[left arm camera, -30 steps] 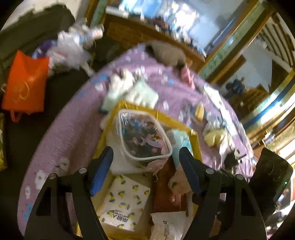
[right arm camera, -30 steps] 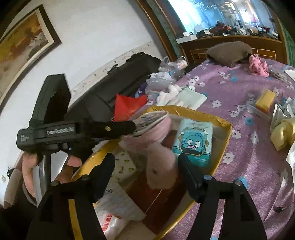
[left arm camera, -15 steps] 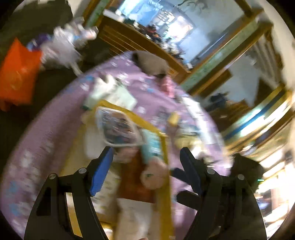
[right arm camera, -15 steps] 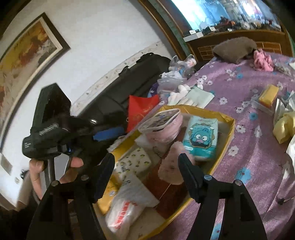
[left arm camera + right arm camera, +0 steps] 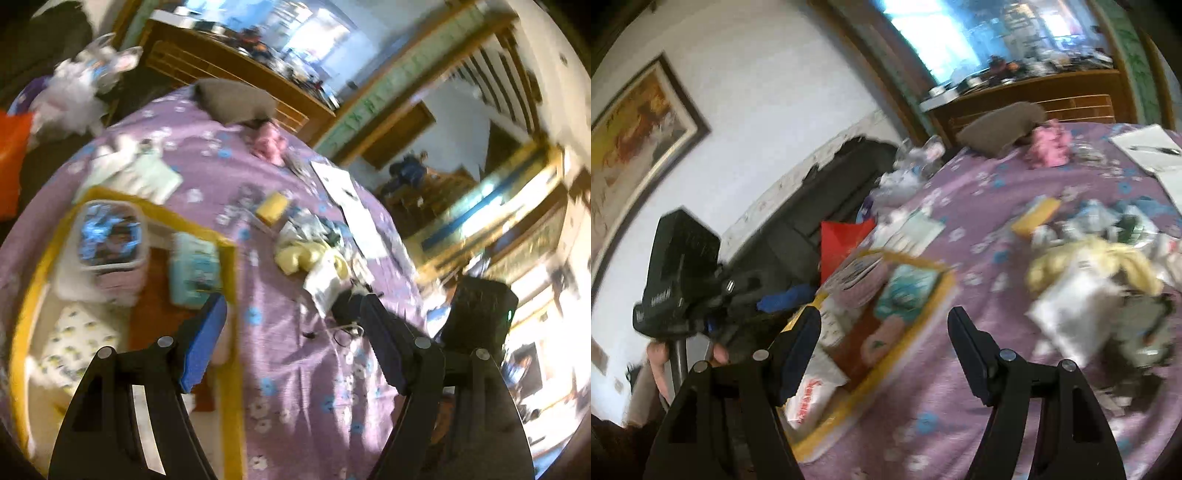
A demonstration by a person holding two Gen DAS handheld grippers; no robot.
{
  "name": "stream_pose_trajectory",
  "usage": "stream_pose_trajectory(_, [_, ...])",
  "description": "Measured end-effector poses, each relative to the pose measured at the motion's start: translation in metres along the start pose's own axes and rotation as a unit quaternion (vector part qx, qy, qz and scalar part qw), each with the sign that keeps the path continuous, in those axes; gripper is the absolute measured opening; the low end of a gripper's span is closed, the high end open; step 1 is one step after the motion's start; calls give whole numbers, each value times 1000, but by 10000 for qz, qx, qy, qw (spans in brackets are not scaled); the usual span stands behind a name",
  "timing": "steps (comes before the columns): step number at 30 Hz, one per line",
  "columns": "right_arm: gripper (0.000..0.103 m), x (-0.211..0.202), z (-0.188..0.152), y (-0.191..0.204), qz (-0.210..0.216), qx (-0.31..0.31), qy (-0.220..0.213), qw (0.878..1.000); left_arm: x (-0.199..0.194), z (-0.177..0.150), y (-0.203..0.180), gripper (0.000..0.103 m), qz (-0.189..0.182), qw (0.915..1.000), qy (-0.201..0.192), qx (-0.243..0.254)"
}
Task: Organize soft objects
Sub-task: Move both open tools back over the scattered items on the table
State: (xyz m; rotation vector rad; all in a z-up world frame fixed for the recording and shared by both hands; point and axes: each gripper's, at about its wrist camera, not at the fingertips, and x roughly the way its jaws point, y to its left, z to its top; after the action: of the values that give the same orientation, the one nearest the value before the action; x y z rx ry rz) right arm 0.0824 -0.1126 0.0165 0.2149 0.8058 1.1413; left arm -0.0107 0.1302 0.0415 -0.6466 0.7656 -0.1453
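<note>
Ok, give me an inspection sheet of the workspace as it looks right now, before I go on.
Surface: purple flowered cloth over the table.
Job's things: yellow-rimmed tray holding a pink pouch, a teal tissue pack and a lemon-print pack; pale yellow soft item and pink cloth lie outside it.
Clutter: yellow block, white papers, loose wrappers.
Grippers: left gripper open, empty; right gripper open, empty.
Cables: thin dark wire on the cloth.
Surroundings: brown cushion, wooden cabinet, framed picture, red bag.
</note>
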Motion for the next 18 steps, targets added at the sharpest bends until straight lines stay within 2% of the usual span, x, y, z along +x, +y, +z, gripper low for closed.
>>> stream_pose_trajectory(4, [80,-29,1,-45,-45,528,-458,9975,40,1,-26,76,-32,9995,239,192])
stream_pose_trajectory(8, [80,-52,6,-64,-650,570,-800,9930,90,2,-43,76,203,9973,648,288])
stream_pose_trajectory(12, [80,-56,5,-90,-1018,970,-681,9877,136,0,-54,76,130,9944,1000,328])
stream_pose_trajectory(15, [80,-66,5,-105,-1315,1181,-789,9811,166,5,-53,75,279,9927,1155,216])
stream_pose_trajectory(18, [80,-77,4,-118,-1381,1423,-920,9758,189,11,-51,75,283,9917,1246,123])
